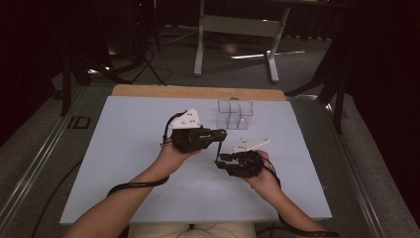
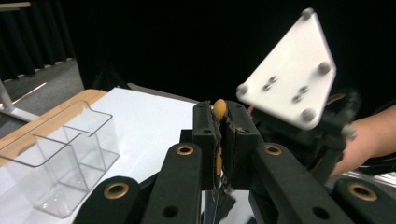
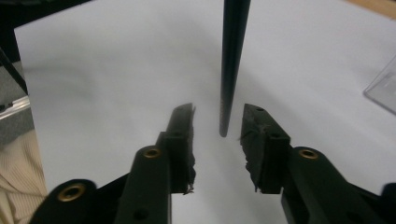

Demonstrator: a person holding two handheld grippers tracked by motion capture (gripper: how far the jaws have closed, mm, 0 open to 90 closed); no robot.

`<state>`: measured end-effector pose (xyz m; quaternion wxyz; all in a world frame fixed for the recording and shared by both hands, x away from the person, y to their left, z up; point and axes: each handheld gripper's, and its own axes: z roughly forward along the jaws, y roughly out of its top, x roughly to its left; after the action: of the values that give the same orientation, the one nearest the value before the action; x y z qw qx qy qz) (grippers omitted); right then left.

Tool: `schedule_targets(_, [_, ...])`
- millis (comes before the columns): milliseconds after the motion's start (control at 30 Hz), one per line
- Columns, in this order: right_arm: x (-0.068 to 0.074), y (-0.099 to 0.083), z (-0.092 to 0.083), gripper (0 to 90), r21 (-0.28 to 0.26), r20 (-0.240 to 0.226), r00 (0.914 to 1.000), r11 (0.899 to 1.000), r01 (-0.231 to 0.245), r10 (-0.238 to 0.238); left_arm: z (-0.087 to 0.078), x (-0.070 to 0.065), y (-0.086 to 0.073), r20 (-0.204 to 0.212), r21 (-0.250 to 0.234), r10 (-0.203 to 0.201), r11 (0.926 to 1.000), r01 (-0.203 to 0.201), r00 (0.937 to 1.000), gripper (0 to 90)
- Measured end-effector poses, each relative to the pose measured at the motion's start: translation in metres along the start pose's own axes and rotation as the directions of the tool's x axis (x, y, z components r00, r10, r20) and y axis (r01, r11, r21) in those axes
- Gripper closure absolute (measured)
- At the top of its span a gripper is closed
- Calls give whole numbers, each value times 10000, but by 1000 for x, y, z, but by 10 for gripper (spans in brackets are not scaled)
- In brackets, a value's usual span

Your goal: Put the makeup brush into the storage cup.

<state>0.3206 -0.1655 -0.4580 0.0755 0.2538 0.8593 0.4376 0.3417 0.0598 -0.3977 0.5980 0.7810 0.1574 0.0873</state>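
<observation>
My left gripper (image 1: 221,133) is shut on a thin black stick with an orange-yellow top end (image 2: 219,108); in the left gripper view its jaws (image 2: 220,122) pinch that end. The stick (image 1: 218,148) hangs down toward the white table. In the right gripper view the black stick (image 3: 232,60) comes down from above, and its lower tip sits between the jaws of my right gripper (image 3: 217,123). The right gripper (image 1: 221,159) is open, with a gap on each side of the stick. Its white three-cornered plate (image 2: 289,70) shows close behind the left jaws.
A clear plastic box with compartments (image 1: 235,114) stands just beyond the grippers, also seen as the clear box (image 2: 60,158) and its corner (image 3: 383,88). The white table top (image 1: 129,163) ends at a wooden strip (image 1: 198,91) at the far side.
</observation>
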Motion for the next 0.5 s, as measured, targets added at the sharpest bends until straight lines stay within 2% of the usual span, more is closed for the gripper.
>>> schedule_targets(300, [0,6,-20,423,-976,171,9990,9944,-401,419,-4,4,2,-46,-138,-66,9999,65,10000,851])
schedule_targets(333, [-1,7,-23,357,-1046,266,9978,9928,-584,615,-4,4,3,-41,-129,-48,9999,47,10000,851])
schedule_targets(500, [1,6,-34,310,-1426,753,9938,9873,-700,813,-3,7,7,36,-170,-45,9998,45,10000,851])
